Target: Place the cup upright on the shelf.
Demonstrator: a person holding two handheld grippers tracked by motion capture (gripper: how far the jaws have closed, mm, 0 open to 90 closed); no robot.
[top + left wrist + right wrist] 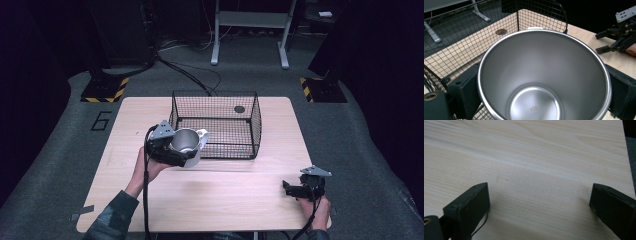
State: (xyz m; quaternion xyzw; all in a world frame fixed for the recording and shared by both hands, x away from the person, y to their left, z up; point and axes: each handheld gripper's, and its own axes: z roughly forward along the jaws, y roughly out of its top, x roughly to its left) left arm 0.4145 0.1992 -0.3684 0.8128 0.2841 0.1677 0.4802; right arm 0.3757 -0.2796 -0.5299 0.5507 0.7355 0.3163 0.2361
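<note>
A steel cup (186, 144) with a white handle is held in the air at the near left corner of the black wire basket (216, 123). My left gripper (176, 152) is shut on the cup, its mouth tipped toward the camera. In the left gripper view the cup (544, 75) sits between the black jaws and its inside is bare metal, with the basket (461, 42) right behind it. My right gripper (292, 190) rests low over the table's near right part, open, with nothing between its jaws; the right gripper view shows its two fingers (469, 205) wide apart over bare wood.
The wooden table (225, 200) carries the basket at its far middle. A dark round mark (239, 109) lies on the table behind the basket. Cables trail from both grippers toward the near edge. A metal stand (250, 30) is on the floor beyond.
</note>
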